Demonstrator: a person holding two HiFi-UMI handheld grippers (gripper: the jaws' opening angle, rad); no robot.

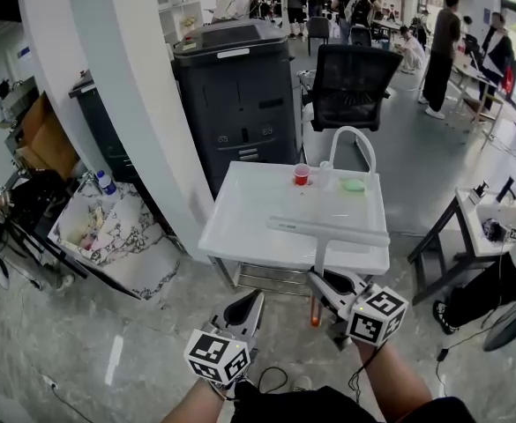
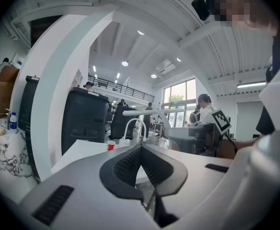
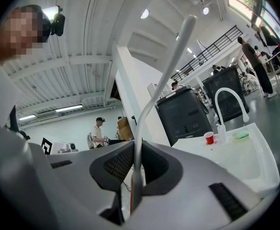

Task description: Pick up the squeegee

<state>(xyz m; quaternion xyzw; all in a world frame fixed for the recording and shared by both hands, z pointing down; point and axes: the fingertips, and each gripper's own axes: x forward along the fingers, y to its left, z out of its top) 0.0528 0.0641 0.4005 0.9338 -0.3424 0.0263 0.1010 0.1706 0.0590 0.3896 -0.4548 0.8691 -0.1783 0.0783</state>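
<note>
Right gripper (image 1: 325,280): pinching the squeegee (image 1: 328,229) handle, blade crosswise just ahead (up in the air, off the bench (image 1: 240,223)).
Left gripper (image 1: 252,300): pressed together, empty, beside the right.
Red cup (image 1: 302,175): well beyond the blade.

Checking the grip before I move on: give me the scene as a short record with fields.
squeegee: handle in the right gripper, blade crosswise above the sink's front
right gripper: fingers shut on the squeegee handle
left gripper: fingers together, nothing between them
sink: white, faucet at the back
by the faucet: red cup, small green object
</note>
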